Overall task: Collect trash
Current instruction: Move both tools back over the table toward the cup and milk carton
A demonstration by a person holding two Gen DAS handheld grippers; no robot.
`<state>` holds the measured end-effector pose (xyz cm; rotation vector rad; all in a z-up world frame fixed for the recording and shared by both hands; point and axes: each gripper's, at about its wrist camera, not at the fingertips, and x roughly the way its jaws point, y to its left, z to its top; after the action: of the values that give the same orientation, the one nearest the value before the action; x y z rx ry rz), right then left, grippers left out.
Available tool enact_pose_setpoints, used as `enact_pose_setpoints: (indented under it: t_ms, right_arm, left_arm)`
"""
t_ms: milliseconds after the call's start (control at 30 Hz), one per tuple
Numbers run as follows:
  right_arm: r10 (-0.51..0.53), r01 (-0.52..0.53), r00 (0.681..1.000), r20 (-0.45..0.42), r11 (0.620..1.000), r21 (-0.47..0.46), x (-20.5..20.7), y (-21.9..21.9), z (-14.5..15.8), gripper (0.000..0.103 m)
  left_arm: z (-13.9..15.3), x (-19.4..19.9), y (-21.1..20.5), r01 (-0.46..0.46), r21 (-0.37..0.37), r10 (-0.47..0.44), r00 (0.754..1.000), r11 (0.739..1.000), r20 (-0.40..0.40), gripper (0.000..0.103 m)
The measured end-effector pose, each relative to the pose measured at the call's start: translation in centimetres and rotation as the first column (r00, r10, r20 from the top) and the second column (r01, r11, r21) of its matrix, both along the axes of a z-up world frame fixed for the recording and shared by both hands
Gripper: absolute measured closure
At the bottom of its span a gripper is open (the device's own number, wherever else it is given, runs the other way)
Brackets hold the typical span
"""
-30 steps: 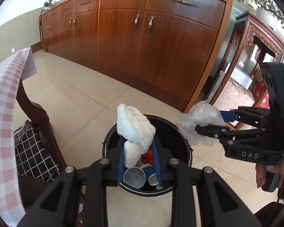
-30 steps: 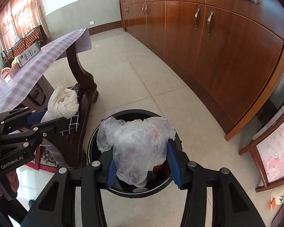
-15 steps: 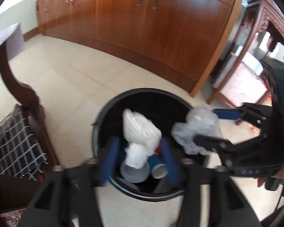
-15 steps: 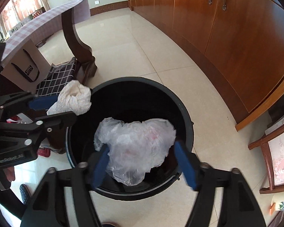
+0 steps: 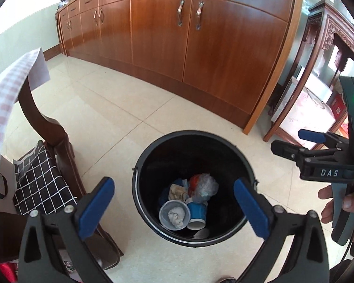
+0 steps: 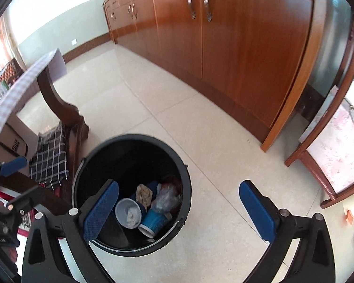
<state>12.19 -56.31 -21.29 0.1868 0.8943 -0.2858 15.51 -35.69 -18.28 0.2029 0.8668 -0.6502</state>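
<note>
Both grippers sit above the black bin (image 5: 247, 162), tilted down into it, so whatever I let go falls inside rather than on the tiles.

Left gripper (image 5: 174, 206): jaws have just been opening and now stand wide apart, nothing between them. The blue pads frame the bin mouth on either side.

Right gripper (image 6: 178, 208): jaws have likewise just been opening, now spread wide and empty. Its left pad overlaps the bin's near rim; its right pad hangs over bare floor (image 6: 224, 141) to the right of the bin. In the left wrist view it shows at the right edge, held by a hand (image 5: 342, 202).

Trash location: all at the bottom of the bin. I see a crumpled clear plastic bag (image 5: 206, 187) on the far side, a white wad of tissue (image 5: 176, 215) lying in a pale cup (image 5: 164, 211), and a blue paper cup (image 5: 197, 213) on its side just beside it. A brownish crumpled scrap (image 5: 177, 190) lies just beyond the cups.

Judgement: this drop is done; both loads are in. The bin stands just right of the table leg (image 5: 47, 122) and the checked cloth (image 5: 39, 184), which keeps it within reach of the table. Next I'd expect to go for more litter, though none shows in either view.
</note>
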Motion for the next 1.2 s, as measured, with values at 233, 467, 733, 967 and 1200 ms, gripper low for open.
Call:
enact_pose_setpoints:
  t_ms: [233,467,733,967,1200]
  right_arm:
    - [-0.023,0.022,0.996,0.091,1.000,0.015,-2.5,0.5,5.5,0.000]
    - [0.008,-0.002,0.987,0.162,0.999,-0.038,-3.6,3.7,10.0,0.000]
    - [0.085,-0.070,0.975,0.207,0.994,-0.080,-3.3,7.9,13.2,0.000]
    - [0.172,-0.153,0.955,0.241,0.984,-0.095,-1.8,12.8,15.0,0.000]
    - [0.274,-0.250,0.927,0.256,0.961,-0.121,0.3,18.5,16.0,0.000]
  left_arm:
    - [3.8,-1.5,0.7,0.034,-0.035,-0.033,0.999,0.999,0.027,0.001]
    - [6.4,-2.6,3.0,0.008,-0.063,-0.004,0.998,0.998,0.066,0.001]
    - [8.3,-2.8,7.4,-0.075,-0.103,0.084,0.992,0.992,0.089,0.012]
    - [10.0,-2.7,12.2,-0.192,-0.096,0.204,0.969,0.977,0.139,0.011]
    - [10.8,-2.2,17.7,-0.303,-0.102,0.316,0.935,0.948,0.161,0.011]
